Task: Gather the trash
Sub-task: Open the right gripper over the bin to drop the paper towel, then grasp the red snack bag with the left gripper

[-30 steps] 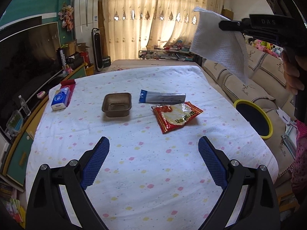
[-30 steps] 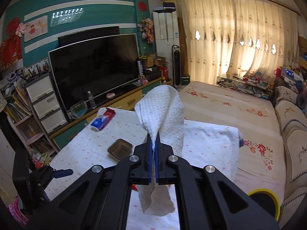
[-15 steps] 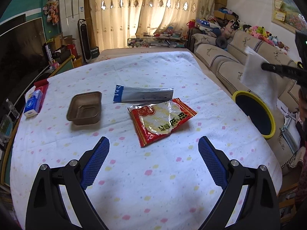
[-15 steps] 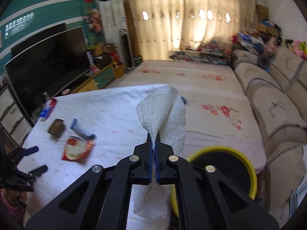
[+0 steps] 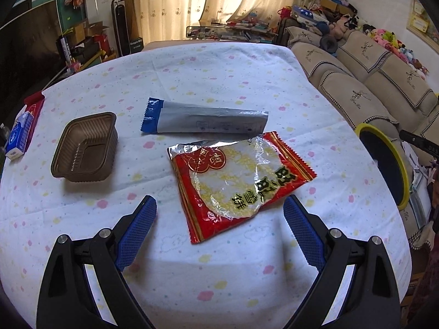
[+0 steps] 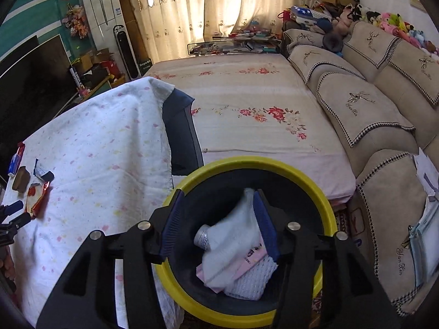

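The cloth-covered worktop (image 5: 219,76) lies bare in its far half and near edge. Across its middle sit a brown tray (image 5: 85,148), a silver wrapper (image 5: 203,119) and a red packet (image 5: 238,181). The bin (image 6: 326,205) mouth stands unobstructed beside the worktop's edge.

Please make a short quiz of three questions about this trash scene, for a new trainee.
1. True or false: the right tongs hang above the yellow-rimmed bin.
2. Which item lies nearest the left tongs? A) brown plastic tray B) red snack wrapper C) silver and blue wrapper
3. Fill in: the white paper towel is inside the ____.

Key: 1 true; 2 B; 3 bin. The right tongs' jaws have just been opening, and the towel is slipping free between them.
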`<move>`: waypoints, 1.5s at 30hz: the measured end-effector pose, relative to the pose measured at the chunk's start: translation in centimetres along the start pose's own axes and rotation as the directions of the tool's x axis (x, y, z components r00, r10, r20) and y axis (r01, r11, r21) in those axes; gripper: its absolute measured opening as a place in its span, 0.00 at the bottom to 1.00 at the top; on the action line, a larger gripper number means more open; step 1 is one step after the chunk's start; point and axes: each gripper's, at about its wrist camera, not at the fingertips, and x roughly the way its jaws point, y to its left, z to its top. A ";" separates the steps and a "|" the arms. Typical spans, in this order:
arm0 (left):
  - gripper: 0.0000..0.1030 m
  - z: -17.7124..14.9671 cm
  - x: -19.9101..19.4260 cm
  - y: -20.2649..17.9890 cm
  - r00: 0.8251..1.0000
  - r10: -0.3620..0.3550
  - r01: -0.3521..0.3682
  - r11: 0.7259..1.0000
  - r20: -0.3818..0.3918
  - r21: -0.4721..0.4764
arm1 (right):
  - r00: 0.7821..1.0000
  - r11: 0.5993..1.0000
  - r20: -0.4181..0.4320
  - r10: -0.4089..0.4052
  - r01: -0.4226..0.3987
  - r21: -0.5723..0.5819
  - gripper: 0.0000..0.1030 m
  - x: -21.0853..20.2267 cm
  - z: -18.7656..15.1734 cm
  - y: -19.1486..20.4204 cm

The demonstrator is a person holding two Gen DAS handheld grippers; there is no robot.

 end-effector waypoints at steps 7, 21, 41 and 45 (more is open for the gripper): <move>0.90 0.9 1.2 -0.3 1.000 -0.002 0.002 1.000 -0.010 0.009 | 1.000 1.000 0.004 0.006 -0.006 -0.021 0.49 0.1 -0.1 0.3; 0.85 2.2 2.4 -1.2 0.999 -0.024 0.025 0.999 -0.027 0.034 | 0.999 0.999 -0.032 0.021 -0.022 -0.028 0.49 1.3 -0.8 0.6; 0.21 2.7 2.2 -0.5 0.999 0.031 -0.030 0.997 -0.013 0.076 | 0.998 0.999 -0.044 0.037 -0.038 -0.027 0.49 1.8 -1.4 0.5; 0.18 1.9 0.7 -0.7 1.000 0.029 -0.030 0.996 0.006 0.084 | 0.998 0.999 -0.042 0.038 -0.039 -0.025 0.49 1.6 -1.6 0.4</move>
